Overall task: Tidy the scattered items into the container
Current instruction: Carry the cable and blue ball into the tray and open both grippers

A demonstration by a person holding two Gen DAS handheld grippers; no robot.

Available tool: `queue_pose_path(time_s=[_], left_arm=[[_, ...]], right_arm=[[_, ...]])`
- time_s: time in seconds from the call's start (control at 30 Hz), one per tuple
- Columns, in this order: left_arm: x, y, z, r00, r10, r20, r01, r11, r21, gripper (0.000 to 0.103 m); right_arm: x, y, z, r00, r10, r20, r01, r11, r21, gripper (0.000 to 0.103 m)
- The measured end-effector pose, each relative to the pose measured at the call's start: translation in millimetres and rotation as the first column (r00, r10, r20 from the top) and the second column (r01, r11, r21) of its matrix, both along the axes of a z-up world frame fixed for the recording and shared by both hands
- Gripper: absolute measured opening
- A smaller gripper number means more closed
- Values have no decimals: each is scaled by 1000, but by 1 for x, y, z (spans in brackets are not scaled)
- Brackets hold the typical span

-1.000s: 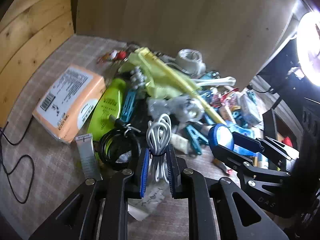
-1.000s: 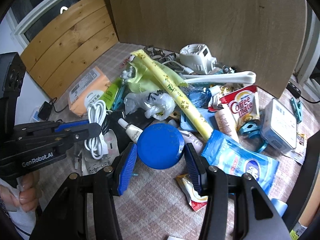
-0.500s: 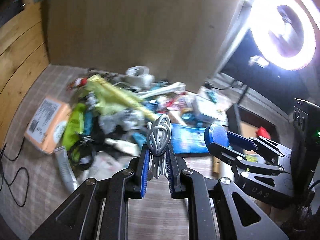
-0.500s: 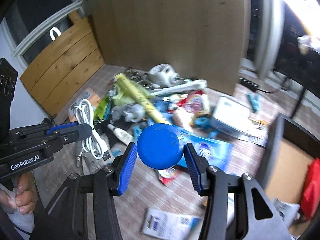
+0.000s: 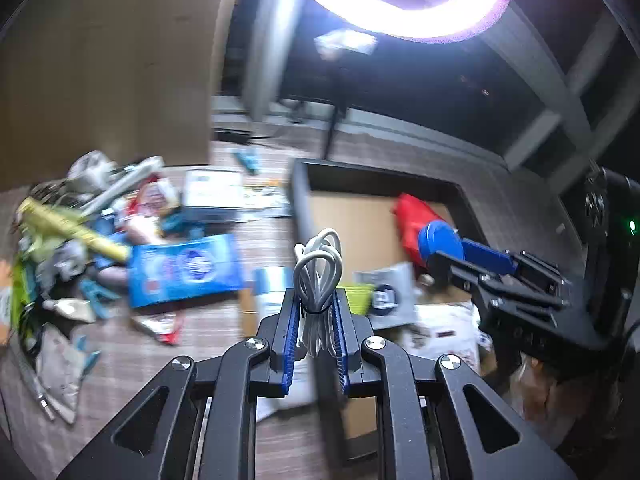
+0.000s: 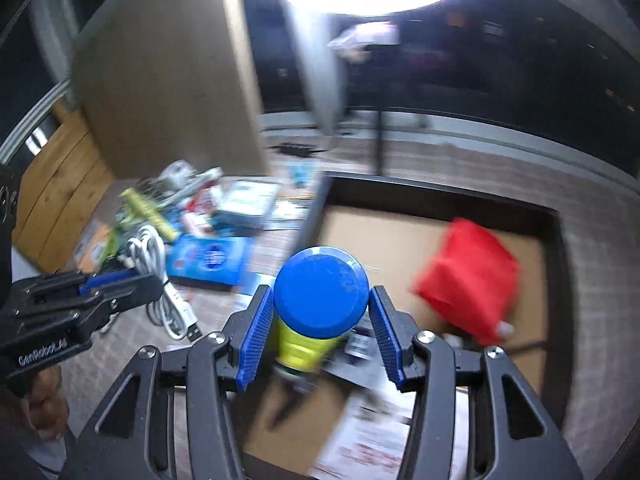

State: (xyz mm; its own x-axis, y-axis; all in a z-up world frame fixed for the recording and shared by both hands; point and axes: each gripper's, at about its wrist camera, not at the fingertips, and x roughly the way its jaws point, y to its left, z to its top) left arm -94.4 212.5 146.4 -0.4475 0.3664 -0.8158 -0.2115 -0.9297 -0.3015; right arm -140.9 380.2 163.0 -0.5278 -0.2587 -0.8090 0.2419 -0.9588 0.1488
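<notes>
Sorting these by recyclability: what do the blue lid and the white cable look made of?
Blue lid, held by the right hand-held gripper: probably moulded plastic, smooth with a faint sheen. White cable, in the left hand-held gripper: likely rubbery plastic sheathing, since it coils in soft glossy loops.

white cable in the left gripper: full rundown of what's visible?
The white cable is a coiled, glossy bundle cinched by a thin dark tie, standing upright with its loops above the left gripper, whose blue pads clamp its lower half. In the right wrist view a metal USB plug dangles below. It hangs near the container's left wall.
</notes>
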Motion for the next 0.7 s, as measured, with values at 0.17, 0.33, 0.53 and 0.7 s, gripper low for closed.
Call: queue_pose_path(time_s=[0.17, 0.33, 0.53, 0.7], left_arm=[[7, 44, 5, 996, -85, -3, 85, 996, -6, 15], [16, 73, 4, 990, -138, 16, 138, 990, -26, 37], [26, 76, 8, 989, -147, -25, 145, 987, -76, 62], [25, 51, 7, 994, -104, -22, 102, 992, -71, 60]], right_arm=[[8, 52, 0, 994, -107, 0, 107, 994, 28, 48], [15, 79, 0, 984, -180, -14, 181, 982, 47, 52], [17, 84, 0, 979, -205, -5, 205, 979, 21, 58], [18, 68, 1, 986, -166, -1, 166, 986, 9, 58]])
